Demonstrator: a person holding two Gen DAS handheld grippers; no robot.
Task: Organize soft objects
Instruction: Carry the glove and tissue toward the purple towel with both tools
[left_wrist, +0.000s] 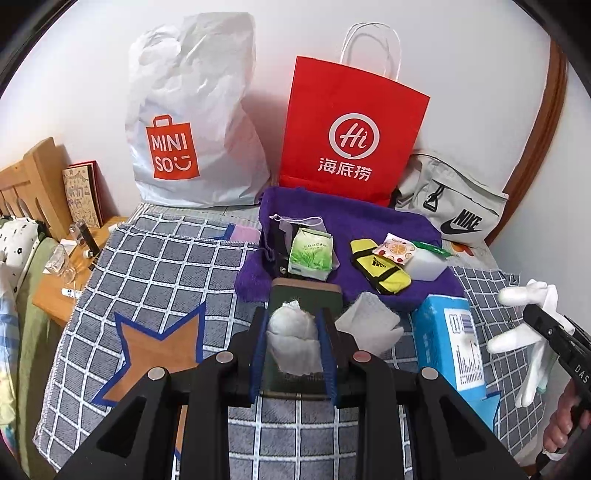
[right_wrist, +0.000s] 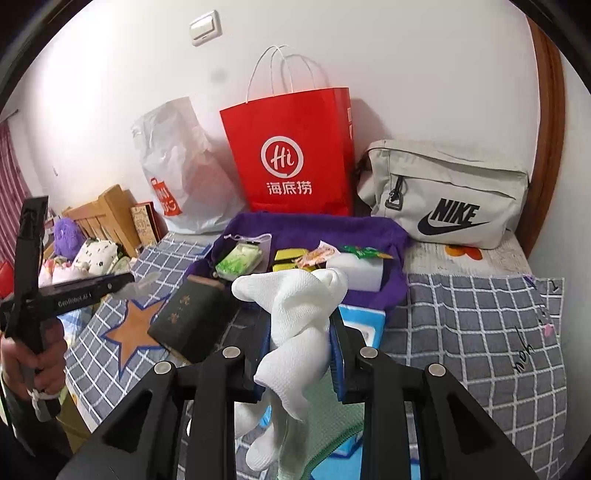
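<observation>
Your left gripper (left_wrist: 293, 343) pinches a crumpled white tissue wad (left_wrist: 291, 334) above the dark green box (left_wrist: 303, 295); your right gripper (right_wrist: 299, 350) clamps a white textured glove (right_wrist: 295, 317), fingers dangling below its jaws

Both views are evenly bright with soft indoor light. The red paper bag (left_wrist: 352, 133) casts a faint shadow toward 3 o'clock on the white wall (left_wrist: 461, 55). Fisheye bending curves edges; corners vignette black; focus stays reasonably sharp.
</observation>
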